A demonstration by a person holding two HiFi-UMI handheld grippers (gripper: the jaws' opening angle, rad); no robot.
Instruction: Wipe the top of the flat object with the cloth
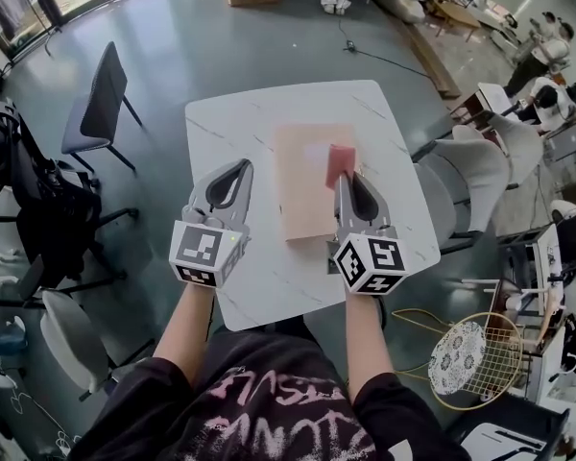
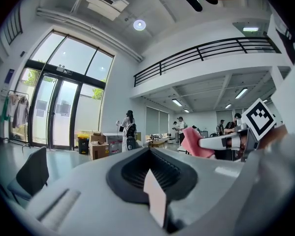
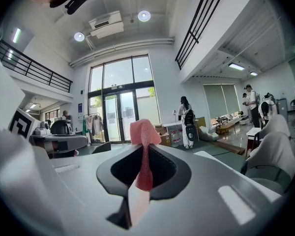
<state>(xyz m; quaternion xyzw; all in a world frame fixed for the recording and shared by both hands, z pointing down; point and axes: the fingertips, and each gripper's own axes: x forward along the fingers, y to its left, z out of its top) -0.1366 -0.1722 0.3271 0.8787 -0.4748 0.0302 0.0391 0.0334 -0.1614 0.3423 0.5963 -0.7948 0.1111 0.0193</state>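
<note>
Nearest us, our left gripper [image 1: 236, 173] has its jaws pressed together on nothing. Our right gripper [image 1: 343, 182] pinches the pink cloth [image 1: 340, 161], which sticks out past its tips. Beyond, the flat tan board [image 1: 302, 195] lies on the white table [image 1: 240, 123], with the cloth over the board's right part.

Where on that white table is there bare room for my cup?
The far strip of the table beyond the board is bare, and so is the near-edge strip. Left of the board is bare, though the left claw hangs over it. The board's right side is crowded: the right claw holds the cloth there.
</note>
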